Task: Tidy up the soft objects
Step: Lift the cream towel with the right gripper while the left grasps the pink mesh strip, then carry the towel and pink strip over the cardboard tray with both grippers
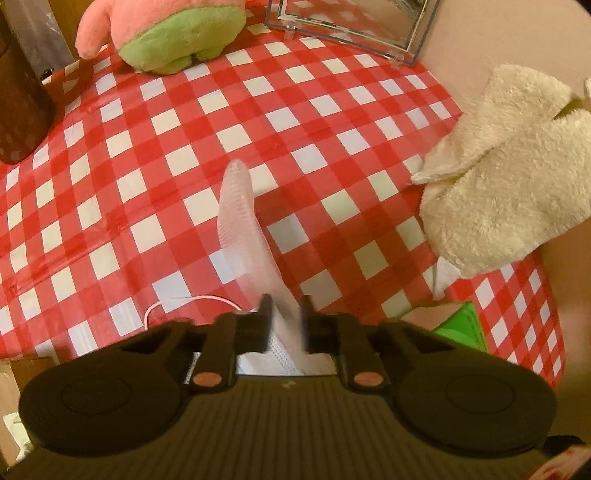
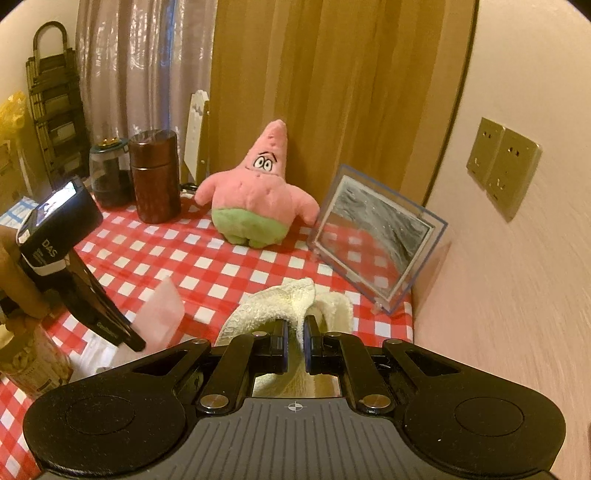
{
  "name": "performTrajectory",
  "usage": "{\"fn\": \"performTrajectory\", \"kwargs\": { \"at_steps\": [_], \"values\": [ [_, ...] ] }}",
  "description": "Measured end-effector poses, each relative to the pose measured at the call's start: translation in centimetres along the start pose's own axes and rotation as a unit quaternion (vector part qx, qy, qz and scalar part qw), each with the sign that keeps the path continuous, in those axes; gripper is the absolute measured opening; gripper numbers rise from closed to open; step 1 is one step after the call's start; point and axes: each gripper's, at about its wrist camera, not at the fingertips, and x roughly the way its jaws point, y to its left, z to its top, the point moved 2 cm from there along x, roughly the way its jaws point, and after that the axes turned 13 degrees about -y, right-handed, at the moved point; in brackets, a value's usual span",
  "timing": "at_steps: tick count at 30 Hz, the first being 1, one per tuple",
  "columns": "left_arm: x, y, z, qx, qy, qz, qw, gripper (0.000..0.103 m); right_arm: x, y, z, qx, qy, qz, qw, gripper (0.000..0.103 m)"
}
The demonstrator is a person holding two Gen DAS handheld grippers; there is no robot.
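Observation:
On the red-and-white checked tablecloth (image 1: 147, 147), my left gripper (image 1: 284, 306) is shut on a thin pale pink face mask (image 1: 240, 214) that sticks out edge-on from its jaws, with a white ear loop (image 1: 184, 300) beside them. In the right wrist view the same mask (image 2: 160, 314) shows flat at the tip of the left gripper (image 2: 136, 345). My right gripper (image 2: 295, 325) is shut on a fluffy cream cloth (image 2: 280, 299), which hangs bunched at the table's right edge (image 1: 517, 177). A pink star plush with green shorts (image 2: 258, 192) stands upright at the back (image 1: 166, 33).
A clear acrylic picture frame (image 2: 376, 236) leans by the wall at the back right (image 1: 351, 18). A brown canister (image 2: 155, 177) and a glass jar (image 2: 107, 177) stand at the back left. A snack jar (image 2: 29, 362) and a green box (image 1: 465, 325) sit near the front edge.

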Motion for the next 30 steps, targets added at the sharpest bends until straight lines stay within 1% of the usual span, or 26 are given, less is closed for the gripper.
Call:
{"fn": "performTrajectory", "kwargs": {
  "at_steps": [2,7,11,14,19,22,26,30],
  "values": [
    [-0.2,0.1,-0.1,-0.002,-0.001,-0.001,1.0,0.002,-0.3,-0.1,0.0,0.003,-0.001,-0.001,1.0,0.008],
    [-2.2,0.7,-0.1,-0.011,-0.022,-0.004,0.9997,0.0,-1.4,0.1,0.9,0.005,-0.006,0.0,1.0,0.008],
    [-5.4,0.9,0.5,-0.017,-0.047,-0.013,0.9987,0.0,-2.9,0.8,2.6,0.0,-0.02,0.001,1.0,0.008],
    [-8.5,1.1,1.0,-0.018,-0.07,-0.015,0.9973,0.0,-4.3,1.6,4.2,-0.003,-0.032,0.005,0.999,0.008],
    [-13.9,1.9,1.2,-0.024,-0.107,-0.012,0.9939,0.0,-7.1,4.2,7.2,-0.019,-0.057,0.017,0.998,0.008],
    [-17.6,2.4,1.0,-0.022,-0.126,-0.002,0.9918,0.0,-8.3,6.1,9.0,-0.024,-0.07,0.031,0.997,0.008],
    [-22.1,3.5,0.1,-0.024,-0.146,0.01,0.989,0.0,-9.6,9.1,11.2,-0.034,-0.09,0.053,0.994,0.008],
    [-26.1,5.2,-1.4,-0.032,-0.16,0.028,0.9862,0.0,-10.4,12.9,13.2,-0.047,-0.107,0.083,0.99,0.008]
  ]
}}
